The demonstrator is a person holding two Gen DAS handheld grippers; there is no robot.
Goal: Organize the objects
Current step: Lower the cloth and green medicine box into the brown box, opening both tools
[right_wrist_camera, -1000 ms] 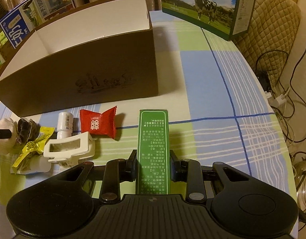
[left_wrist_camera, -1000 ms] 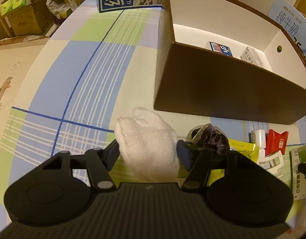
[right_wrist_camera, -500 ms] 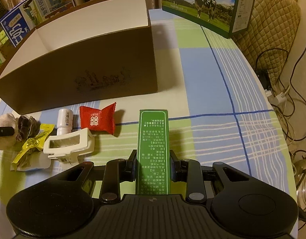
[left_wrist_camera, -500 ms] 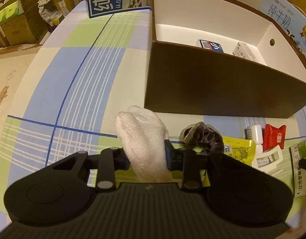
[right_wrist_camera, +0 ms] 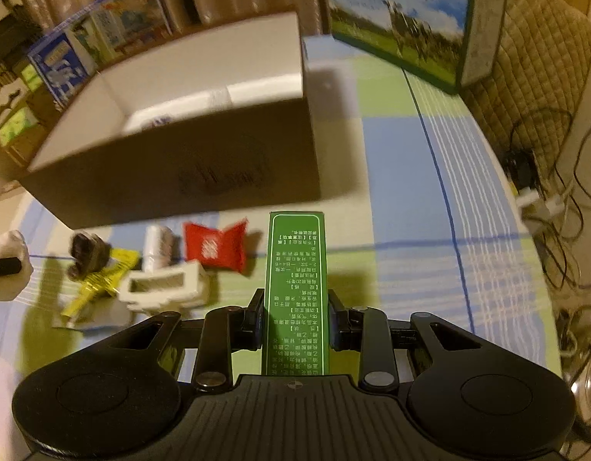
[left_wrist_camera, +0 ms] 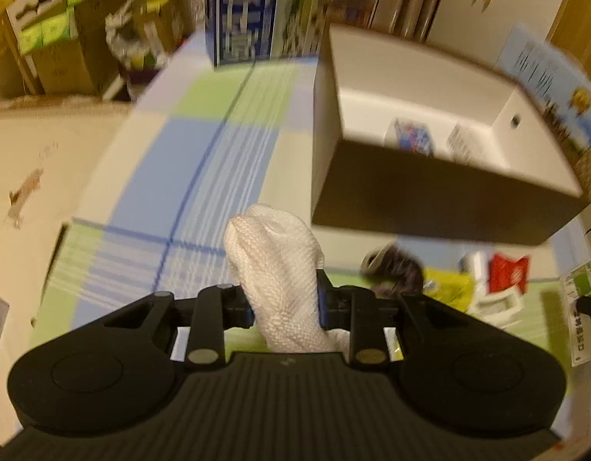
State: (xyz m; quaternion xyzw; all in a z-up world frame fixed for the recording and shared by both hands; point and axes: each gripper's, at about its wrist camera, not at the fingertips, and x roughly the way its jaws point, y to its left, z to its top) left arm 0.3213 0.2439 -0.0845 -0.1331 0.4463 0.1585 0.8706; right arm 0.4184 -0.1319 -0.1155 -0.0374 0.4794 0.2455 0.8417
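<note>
My left gripper [left_wrist_camera: 284, 303] is shut on a white knitted cloth bundle [left_wrist_camera: 276, 265] and holds it above the checked tablecloth. In the right wrist view that bundle [right_wrist_camera: 7, 265] shows at the far left edge. My right gripper [right_wrist_camera: 295, 319] is shut on a long green box [right_wrist_camera: 295, 280] with white print, lifted off the table. The brown cardboard box [left_wrist_camera: 430, 199] with a white inside stands just ahead; in the right wrist view the brown box [right_wrist_camera: 180, 176] is at the upper left. A blue packet [left_wrist_camera: 412, 136] and a pale packet [left_wrist_camera: 462, 146] lie in it.
On the cloth in front of the box lie a red sachet [right_wrist_camera: 214, 247], a small white bottle [right_wrist_camera: 159, 246], a white plastic frame [right_wrist_camera: 165, 288], a yellow wrapper [right_wrist_camera: 99, 284] and a dark crumpled thing [right_wrist_camera: 86, 255]. Milk cartons [right_wrist_camera: 410, 27] stand behind. Cables [right_wrist_camera: 541, 192] hang off the right edge.
The left jaws have closed onto the white bundle and lifted it. The right gripper has risen a little with the green box, and more of the box's inside shows.
</note>
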